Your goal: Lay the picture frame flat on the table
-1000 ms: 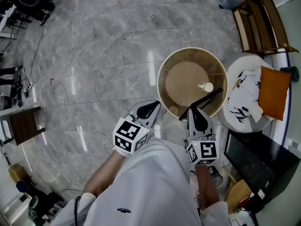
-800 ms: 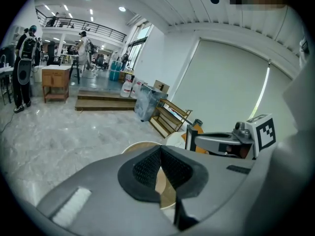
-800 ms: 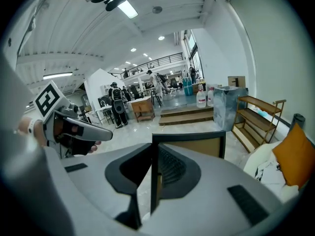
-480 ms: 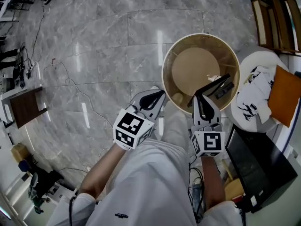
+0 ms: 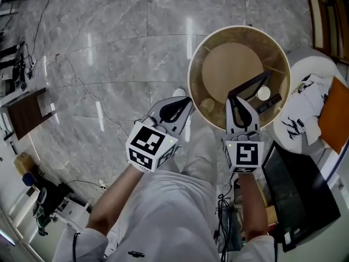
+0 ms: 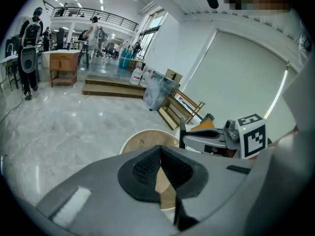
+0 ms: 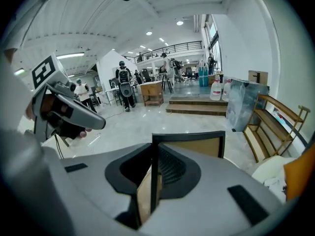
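Note:
A black picture frame [image 5: 252,84] with a tan back stands upright over the round wooden table [image 5: 203,59]. My right gripper [image 5: 240,99] is shut on the frame's edge. In the right gripper view the frame [image 7: 199,144] rises between the jaws, its left side clamped by the pads. A small white round object [image 5: 263,93] lies on the table just beyond the frame. My left gripper [image 5: 182,100] hovers at the table's near left rim, shut with nothing in it; in its own view [image 6: 160,152] the pads meet over the table.
A white seat with a patterned cloth [image 5: 305,100] and an orange cushion [image 5: 334,119] stands right of the table. A black screen [image 5: 302,187] lies at the lower right. Cables [image 5: 73,78] run over the marble floor, with a dark side table [image 5: 24,116] at the left.
The right gripper has carried the frame farther over the tabletop. The left gripper has stayed shut and kept beside the table's rim.

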A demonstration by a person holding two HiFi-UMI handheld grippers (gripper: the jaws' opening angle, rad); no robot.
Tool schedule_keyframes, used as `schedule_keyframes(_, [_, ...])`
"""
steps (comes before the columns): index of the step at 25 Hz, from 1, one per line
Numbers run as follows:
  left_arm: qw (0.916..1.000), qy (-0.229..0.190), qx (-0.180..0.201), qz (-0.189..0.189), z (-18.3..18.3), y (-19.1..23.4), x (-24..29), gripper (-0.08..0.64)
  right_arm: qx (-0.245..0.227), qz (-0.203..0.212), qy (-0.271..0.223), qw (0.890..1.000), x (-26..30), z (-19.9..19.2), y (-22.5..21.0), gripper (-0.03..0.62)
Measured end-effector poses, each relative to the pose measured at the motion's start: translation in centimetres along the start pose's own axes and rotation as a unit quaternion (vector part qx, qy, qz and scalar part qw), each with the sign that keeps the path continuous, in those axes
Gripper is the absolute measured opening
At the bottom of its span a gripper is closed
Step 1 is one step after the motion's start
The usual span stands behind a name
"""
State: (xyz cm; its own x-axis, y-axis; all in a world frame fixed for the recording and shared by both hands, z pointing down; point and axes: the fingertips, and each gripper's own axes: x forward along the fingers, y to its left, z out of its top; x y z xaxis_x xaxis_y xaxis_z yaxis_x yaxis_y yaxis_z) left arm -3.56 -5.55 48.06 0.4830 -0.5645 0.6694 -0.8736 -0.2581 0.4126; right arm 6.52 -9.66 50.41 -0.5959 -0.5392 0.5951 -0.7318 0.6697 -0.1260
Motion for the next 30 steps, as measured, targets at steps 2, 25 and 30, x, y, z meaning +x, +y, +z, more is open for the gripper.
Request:
schedule_keyframes(2, [1.0, 0.003, -0.005, 0.0, -0.6, 0.6, 1.3, 0.005, -0.011, 0.003, 0.007, 1.0, 1.3, -1.0, -0.4, 0.037])
schedule_keyframes(25, [0.9975, 0.023, -0.063, 0.024, -6.4, 8.5, 11.9, 0.005, -0.058, 0.01, 0.084, 0.995, 15.6, -12.4, -5.4, 0.037])
schedule_keyframes(30, [0.9968, 0.03, -0.071, 0.022, -7.5, 8.8, 12.8, 0.005, -0.082, 0.005, 0.102, 0.991, 17.7, -14.6, -6.1, 0.037])
